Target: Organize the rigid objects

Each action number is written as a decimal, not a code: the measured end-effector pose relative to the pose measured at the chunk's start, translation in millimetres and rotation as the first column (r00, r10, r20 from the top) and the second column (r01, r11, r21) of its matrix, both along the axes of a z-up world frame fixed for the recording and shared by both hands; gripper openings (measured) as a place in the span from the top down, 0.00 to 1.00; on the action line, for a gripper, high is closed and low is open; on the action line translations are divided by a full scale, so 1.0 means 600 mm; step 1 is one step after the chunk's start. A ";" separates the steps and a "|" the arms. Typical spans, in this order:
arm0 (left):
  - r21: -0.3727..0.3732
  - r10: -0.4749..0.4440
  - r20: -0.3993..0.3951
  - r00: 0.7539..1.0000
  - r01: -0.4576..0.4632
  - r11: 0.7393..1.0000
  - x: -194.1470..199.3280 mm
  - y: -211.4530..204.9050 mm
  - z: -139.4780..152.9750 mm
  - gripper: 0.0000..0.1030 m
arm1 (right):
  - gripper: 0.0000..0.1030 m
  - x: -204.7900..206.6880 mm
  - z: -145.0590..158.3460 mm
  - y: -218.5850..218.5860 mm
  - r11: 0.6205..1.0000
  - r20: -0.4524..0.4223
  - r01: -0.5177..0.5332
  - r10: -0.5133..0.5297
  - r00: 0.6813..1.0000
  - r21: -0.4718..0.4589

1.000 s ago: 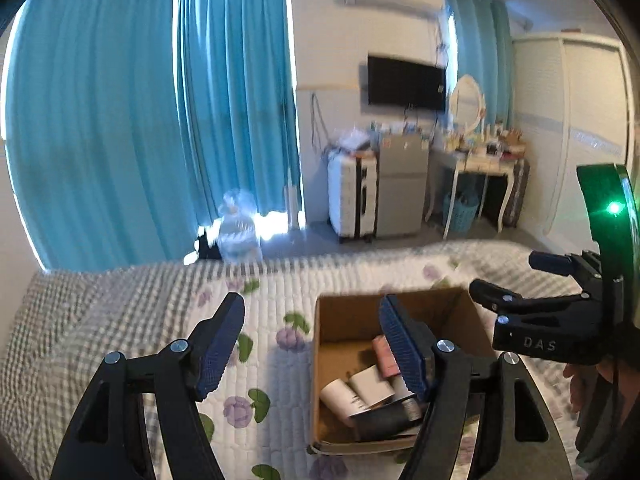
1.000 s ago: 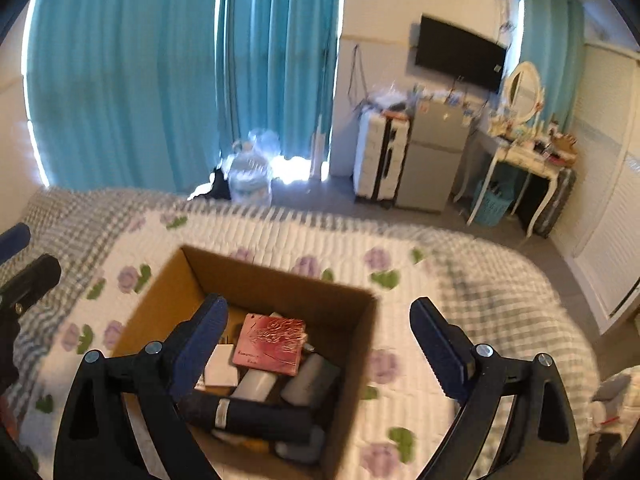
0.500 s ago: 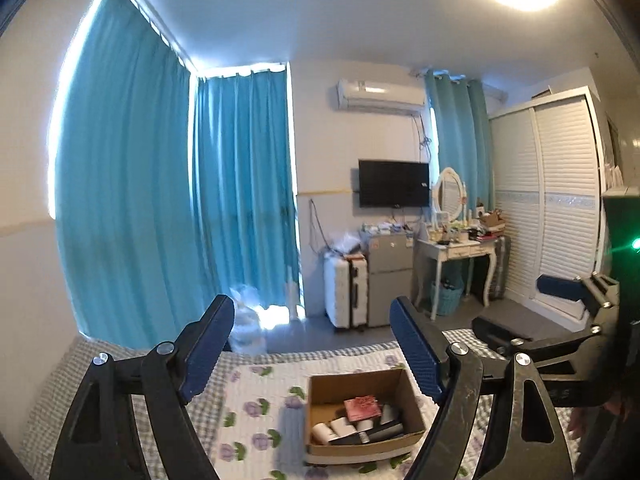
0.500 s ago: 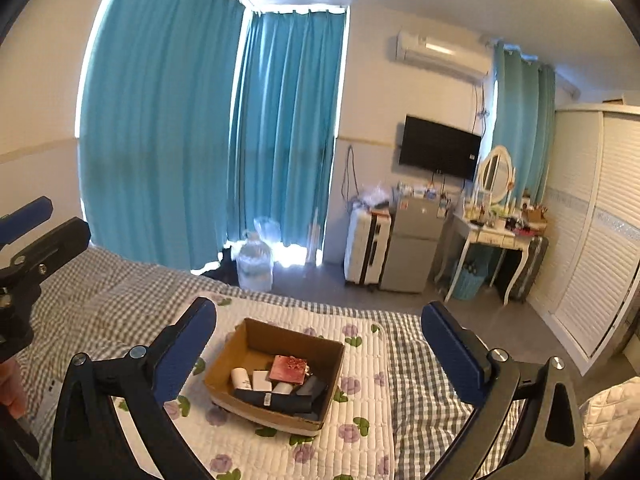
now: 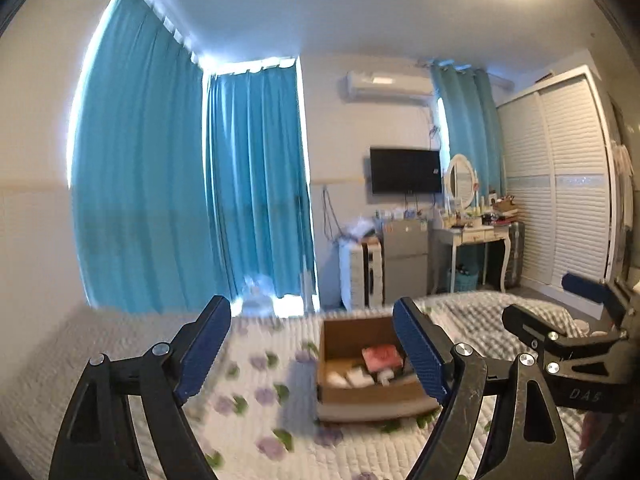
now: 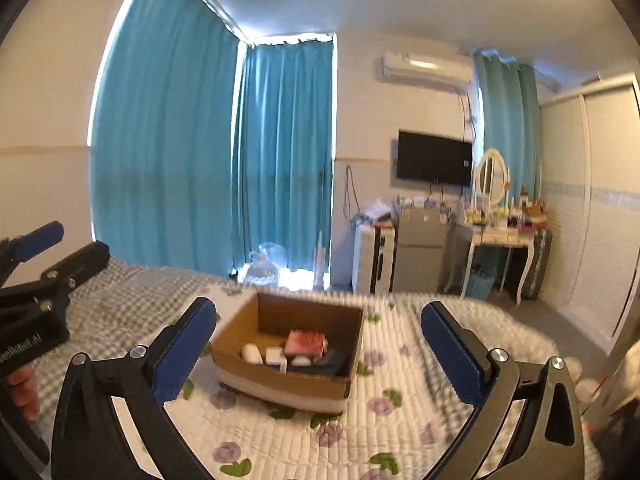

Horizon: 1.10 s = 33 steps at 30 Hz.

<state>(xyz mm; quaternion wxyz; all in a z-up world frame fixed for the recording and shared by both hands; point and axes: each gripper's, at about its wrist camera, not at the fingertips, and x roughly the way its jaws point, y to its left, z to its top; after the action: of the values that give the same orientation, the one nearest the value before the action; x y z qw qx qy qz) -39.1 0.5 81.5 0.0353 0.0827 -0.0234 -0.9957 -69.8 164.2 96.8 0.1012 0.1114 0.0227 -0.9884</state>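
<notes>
**Both Grippers Held Wide Above the Box on the Bed**

While both hand-held tools hang in the air over the quilted white bedspread with purple flowers point(image 6: 400, 412), the open brown cardboard box point(image 6: 240, 330) sits on that bedspread toward the middle of the bed, well short of either tool's fingertips.

Seen from the left wrist, the left gripper point(image 5: 316, 350) has its two blue-padded fingers point(image 5: 202, 350) spread far apart with nothing between them. The cardboard box point(image 5: 340, 334) lies ahead and below, nearer the right finger, whose pad covers the box's right wall. Part of the right gripper point(image 5: 568, 344) shows at the right edge of that view, beside the box and apart from it.

From the right wrist, the right gripper point(image 6: 320, 350) is likewise spread wide and empty, and the box appears between its fingers, slightly closer to the left one, touching neither. The left gripper point(image 6: 40, 280) pokes in at the left edge, over the grey checked part of the bed.

Inside the box lie a flat pink-red rectangular case point(image 6: 306, 342) on top, small white containers point(image 6: 264, 354) toward the near left, and a dark object point(image 6: 332, 362) toward the near right; blur hides finer detail.

Beyond the far edge of the bed hang teal curtains point(image 6: 280, 160).
</notes>
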 end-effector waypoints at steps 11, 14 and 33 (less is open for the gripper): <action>0.042 0.043 0.171 0.984 -0.051 0.998 -0.074 -0.016 -0.150 0.17 | 0.00 -0.072 -0.156 0.010 0.998 0.157 0.043 -0.049 0.986 0.042; 0.036 0.041 0.172 0.984 -0.048 0.998 -0.069 -0.012 -0.152 0.17 | 0.00 -0.074 -0.158 0.011 0.999 0.162 0.044 -0.048 0.986 0.028; 0.035 0.038 0.165 0.985 -0.045 0.998 -0.056 -0.018 -0.146 0.17 | 0.00 -0.070 -0.156 0.010 0.998 0.151 0.057 -0.061 0.987 0.029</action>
<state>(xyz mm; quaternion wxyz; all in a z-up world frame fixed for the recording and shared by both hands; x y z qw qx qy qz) -72.7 -10.5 -6.4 0.0523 0.1658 -0.0053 -0.9848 -111.7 169.9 3.3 0.0721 0.1882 0.0239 -0.9792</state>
